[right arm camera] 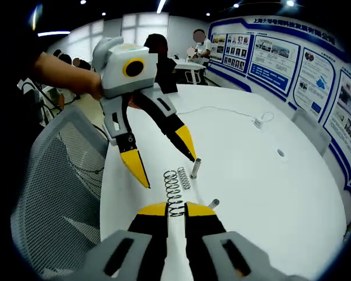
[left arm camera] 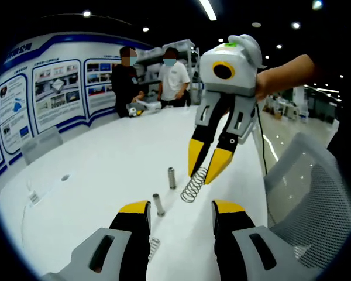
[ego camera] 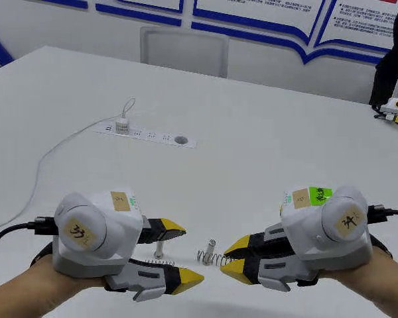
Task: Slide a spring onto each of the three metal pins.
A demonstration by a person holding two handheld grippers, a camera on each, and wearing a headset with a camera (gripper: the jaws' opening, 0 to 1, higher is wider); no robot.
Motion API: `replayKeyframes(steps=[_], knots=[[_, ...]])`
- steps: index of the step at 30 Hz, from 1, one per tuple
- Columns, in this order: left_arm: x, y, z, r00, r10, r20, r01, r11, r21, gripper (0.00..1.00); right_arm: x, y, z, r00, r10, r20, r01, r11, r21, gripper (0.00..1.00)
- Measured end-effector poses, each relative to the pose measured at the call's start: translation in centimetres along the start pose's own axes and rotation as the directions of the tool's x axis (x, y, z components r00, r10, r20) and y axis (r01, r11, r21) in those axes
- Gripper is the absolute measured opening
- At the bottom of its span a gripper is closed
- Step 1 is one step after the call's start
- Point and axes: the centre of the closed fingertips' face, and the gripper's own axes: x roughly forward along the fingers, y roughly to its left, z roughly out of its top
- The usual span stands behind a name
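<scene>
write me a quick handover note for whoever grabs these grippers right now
Left gripper: open, empty.
Right gripper: shut on one end of a spring.
Second spring lies loose on the table by the left gripper.
Pin and second pin stand upright, both bare.
Done: no spring on a pin yet.
Left: thread the springs on.
</scene>
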Motion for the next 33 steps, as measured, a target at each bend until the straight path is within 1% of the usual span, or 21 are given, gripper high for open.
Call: replayKeyframes(steps=[4, 9, 12, 16, 18, 20, 22, 25, 28, 33], knots=[[0.0, -0.4, -0.1, 0.9998, -0.015, -0.009, 0.015, 1.000, 0.013, 0.41, 0.2, 0.5, 0.2, 1.0000, 0.009, -0.003, -0.009, 1.000, -0.013, 0.10], [0.1, -0.8, 0.4, 0.9995, -0.033, 0.001, 0.033, 0.999, 0.026, 0.37, 0.5, 1.1, 0.1, 0.9997, 0.021, -0.010, -0.021, 0.999, -0.028, 0.11], [0.4, -1.1, 0.2, 0.9987, -0.043, -0.027, 0.045, 0.997, 0.057, 0.34, 0.5, 1.2, 0.0, 0.9996, 0.025, -0.011, -0.026, 0.999, -0.029, 0.11], [0.6, -1.3, 0.1, 0.9979, -0.053, -0.036, 0.056, 0.997, 0.062, 0.29, 0.5, 1.2, 0.1, 0.9996, 0.027, -0.008, -0.027, 0.999, -0.029, 0.11], [0.6, -1.5, 0.1, 0.9976, -0.057, -0.038, 0.060, 0.995, 0.076, 0.25, 0.5, 1.2, 0.1, 0.9996, 0.028, -0.008, -0.028, 0.999, -0.031, 0.11], [0.7, -1.7, 0.3, 0.9968, -0.072, -0.034, 0.074, 0.995, 0.073, 0.18, 0.5, 1.3, 0.2, 0.9995, 0.032, -0.007, -0.032, 0.999, -0.033, 0.11], [0.8, -1.9, 0.2, 0.9962, -0.079, -0.038, 0.081, 0.994, 0.078, 0.17, 0.5, 1.3, 0.2, 0.9995, 0.032, -0.005, -0.032, 0.999, -0.034, 0.11], [0.9, -2.1, 0.2, 0.9949, -0.085, -0.053, 0.091, 0.989, 0.115, 0.16, 0.5, 1.4, 0.2, 0.9992, 0.037, -0.012, -0.038, 0.998, -0.046, 0.11], [0.9, -2.2, 0.3, 0.9947, -0.086, -0.055, 0.093, 0.987, 0.135, 0.15, 0.6, 1.5, 0.2, 0.9991, 0.039, -0.017, -0.040, 0.998, -0.050, 0.11], [0.9, -2.3, 0.1, 0.9938, -0.092, -0.061, 0.100, 0.985, 0.141, 0.13, 0.7, 1.6, 0.2, 0.9989, 0.043, -0.020, -0.044, 0.998, -0.053, 0.11]])
